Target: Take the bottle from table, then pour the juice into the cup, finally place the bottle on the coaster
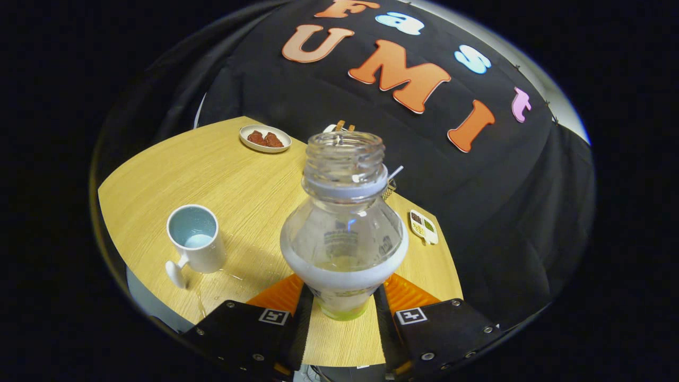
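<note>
A clear, uncapped plastic bottle [344, 233] with a white label band and a little yellow-green juice at its bottom stands upright between my fingers. My gripper [342, 307] is shut on the bottle, both fingers pressing on its lower body. A white mug [195, 241] with a pale blue inside sits on the wooden table [233, 180], left of the bottle, handle toward me. Small wet drops lie on the wood near the mug's base. An orange surface [281, 294], perhaps the coaster, shows beneath the fingers on both sides of the bottle.
A white dish [265, 138] with brown food sits at the table's far side. A small white tray [424, 227] with several compartments lies at the right edge. Something with a straw [393, 180] stands behind the bottle. Black cloth closes off the back and right.
</note>
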{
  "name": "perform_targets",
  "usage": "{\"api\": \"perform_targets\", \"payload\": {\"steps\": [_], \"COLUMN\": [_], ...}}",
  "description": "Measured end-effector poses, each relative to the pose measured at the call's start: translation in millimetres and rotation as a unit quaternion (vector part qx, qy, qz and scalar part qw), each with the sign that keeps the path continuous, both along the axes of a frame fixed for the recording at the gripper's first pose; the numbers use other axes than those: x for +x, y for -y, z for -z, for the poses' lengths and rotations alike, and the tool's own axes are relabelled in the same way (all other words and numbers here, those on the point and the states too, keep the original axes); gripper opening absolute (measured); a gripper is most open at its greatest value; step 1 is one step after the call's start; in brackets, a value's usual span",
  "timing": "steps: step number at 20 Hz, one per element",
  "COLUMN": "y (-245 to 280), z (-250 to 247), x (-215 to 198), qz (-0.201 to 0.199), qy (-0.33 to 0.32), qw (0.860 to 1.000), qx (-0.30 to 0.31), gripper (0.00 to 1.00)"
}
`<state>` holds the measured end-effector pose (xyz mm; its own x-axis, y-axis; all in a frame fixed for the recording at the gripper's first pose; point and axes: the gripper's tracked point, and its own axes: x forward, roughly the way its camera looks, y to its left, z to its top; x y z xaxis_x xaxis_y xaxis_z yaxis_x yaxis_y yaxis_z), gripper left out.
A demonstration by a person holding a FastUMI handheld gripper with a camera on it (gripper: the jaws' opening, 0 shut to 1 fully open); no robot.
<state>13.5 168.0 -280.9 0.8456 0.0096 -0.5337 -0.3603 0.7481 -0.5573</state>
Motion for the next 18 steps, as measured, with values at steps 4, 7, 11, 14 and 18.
{"api": "perform_targets", "payload": {"steps": [4,7,11,14,18], "y": [-22,-36,-47,-49,-56], "z": [0,4,5,21,20], "x": [2,4,10,18,20], "qz": [-0.042,-0.075,-0.108,-0.116,-0.139], "qy": [0.026,0.043,0.075,0.078,0.095], "qw": [0.996,0.988,0.972,0.964,0.950], "qx": [-0.074,-0.125,-0.193,-0.227,-0.264], "gripper": [0.58,0.58,0.58,0.58,0.58]}}
